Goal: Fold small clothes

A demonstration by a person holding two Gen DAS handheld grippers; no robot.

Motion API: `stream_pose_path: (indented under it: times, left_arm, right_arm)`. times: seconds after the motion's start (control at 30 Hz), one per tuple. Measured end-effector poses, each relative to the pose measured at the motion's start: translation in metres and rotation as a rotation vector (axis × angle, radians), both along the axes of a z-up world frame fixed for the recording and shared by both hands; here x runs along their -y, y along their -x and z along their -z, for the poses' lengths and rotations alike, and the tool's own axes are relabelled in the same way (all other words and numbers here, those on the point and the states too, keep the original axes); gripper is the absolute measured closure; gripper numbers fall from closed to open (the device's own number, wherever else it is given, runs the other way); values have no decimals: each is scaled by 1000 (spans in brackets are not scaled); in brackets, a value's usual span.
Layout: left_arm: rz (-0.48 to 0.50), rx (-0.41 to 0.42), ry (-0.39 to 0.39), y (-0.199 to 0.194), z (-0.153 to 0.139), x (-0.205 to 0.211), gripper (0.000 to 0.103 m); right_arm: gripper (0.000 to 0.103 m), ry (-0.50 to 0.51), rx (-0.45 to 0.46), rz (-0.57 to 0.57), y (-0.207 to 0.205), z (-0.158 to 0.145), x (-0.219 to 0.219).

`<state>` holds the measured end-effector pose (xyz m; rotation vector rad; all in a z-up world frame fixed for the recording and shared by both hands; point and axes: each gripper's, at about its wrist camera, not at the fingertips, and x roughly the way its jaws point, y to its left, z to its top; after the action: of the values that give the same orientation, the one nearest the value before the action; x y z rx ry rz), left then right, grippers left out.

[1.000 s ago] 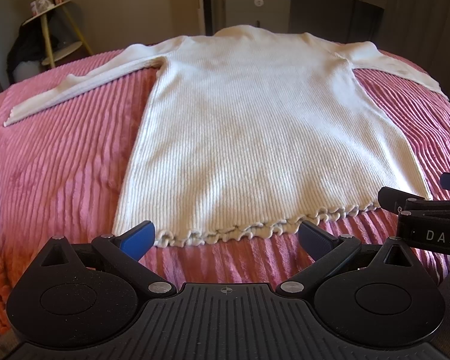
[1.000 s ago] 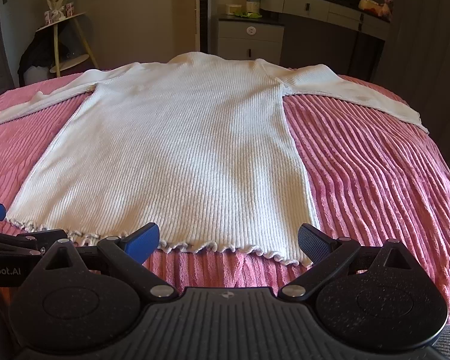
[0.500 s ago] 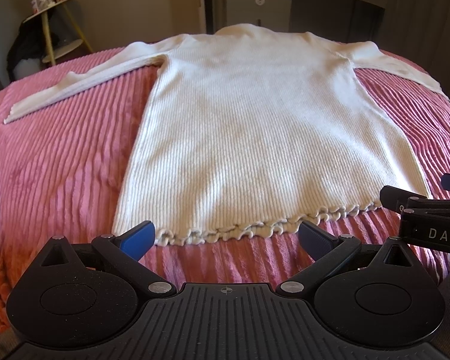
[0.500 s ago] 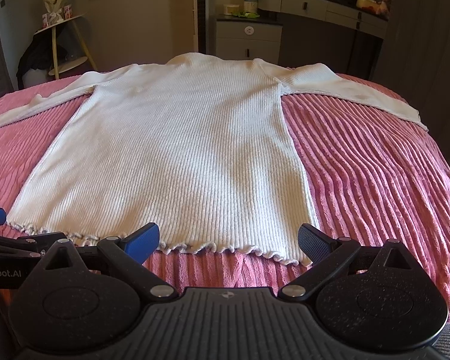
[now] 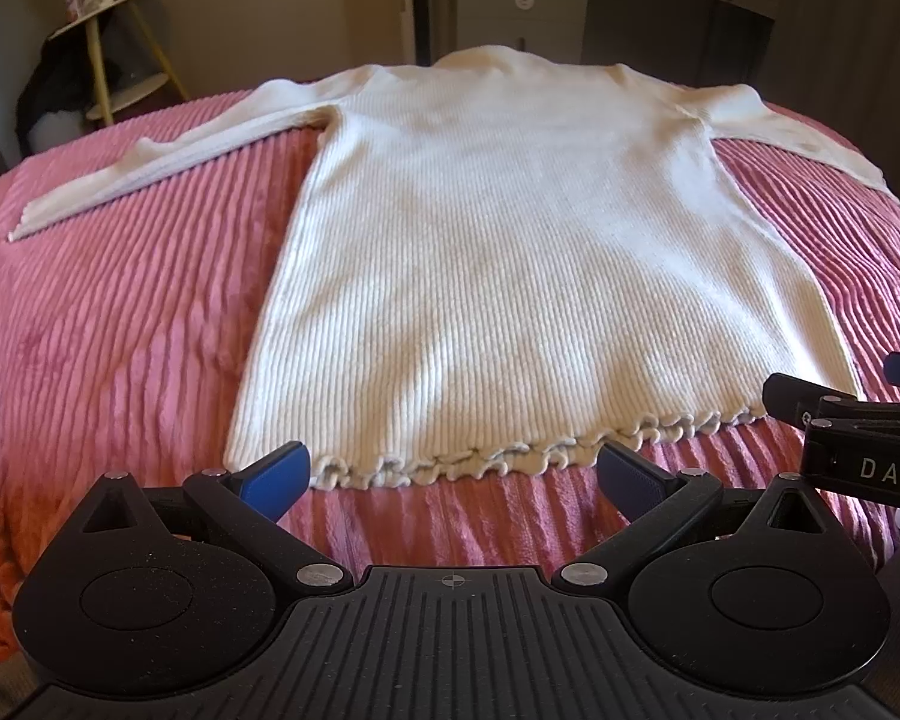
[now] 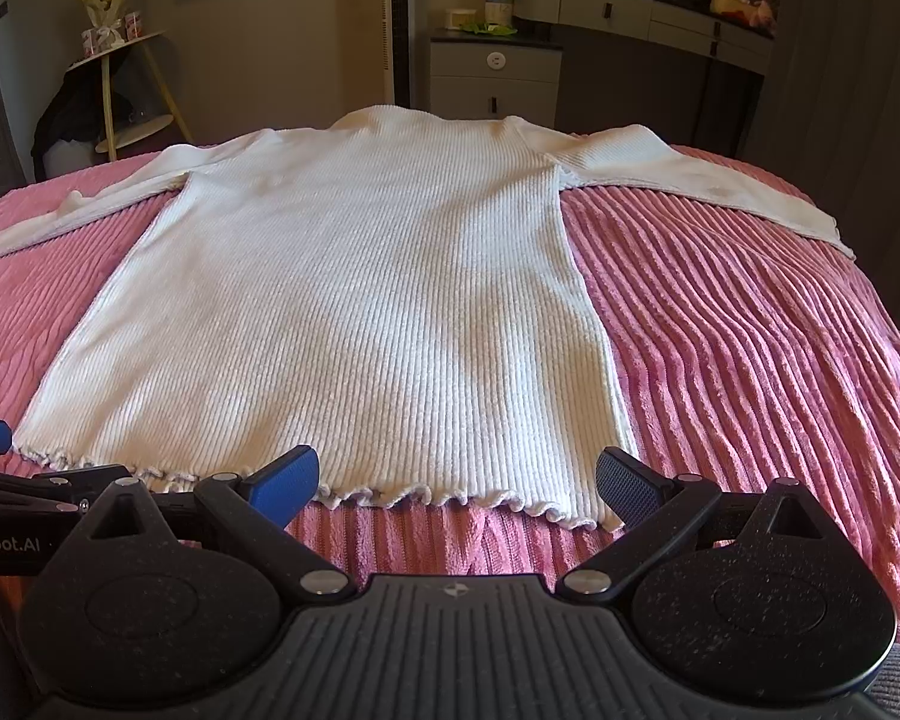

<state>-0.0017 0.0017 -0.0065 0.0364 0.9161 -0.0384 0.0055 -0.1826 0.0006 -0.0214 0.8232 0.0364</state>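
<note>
A cream ribbed long-sleeved sweater (image 5: 510, 240) lies flat on a pink corduroy bedspread (image 5: 126, 324), both sleeves spread out and the frilled hem nearest me. It also shows in the right wrist view (image 6: 354, 312). My left gripper (image 5: 450, 474) is open and empty, just short of the hem's left half. My right gripper (image 6: 457, 483) is open and empty at the hem's right corner. Each gripper shows at the edge of the other's view.
The bedspread (image 6: 750, 360) extends wide on both sides of the sweater. Beyond the bed stand a small yellow-legged side table (image 6: 120, 90), a grey nightstand (image 6: 492, 78) and a dark dresser (image 6: 660, 30).
Both grippers have stayed almost still, only edging slightly; the sweater has not moved.
</note>
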Motion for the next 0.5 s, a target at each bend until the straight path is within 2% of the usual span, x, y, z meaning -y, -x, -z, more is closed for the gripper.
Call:
stream_pose_path:
  times: [0.5]
  left_arm:
    - [-6, -11, 6, -2, 0, -1, 0]
  right_arm:
    - [4, -5, -3, 3, 0, 2, 1]
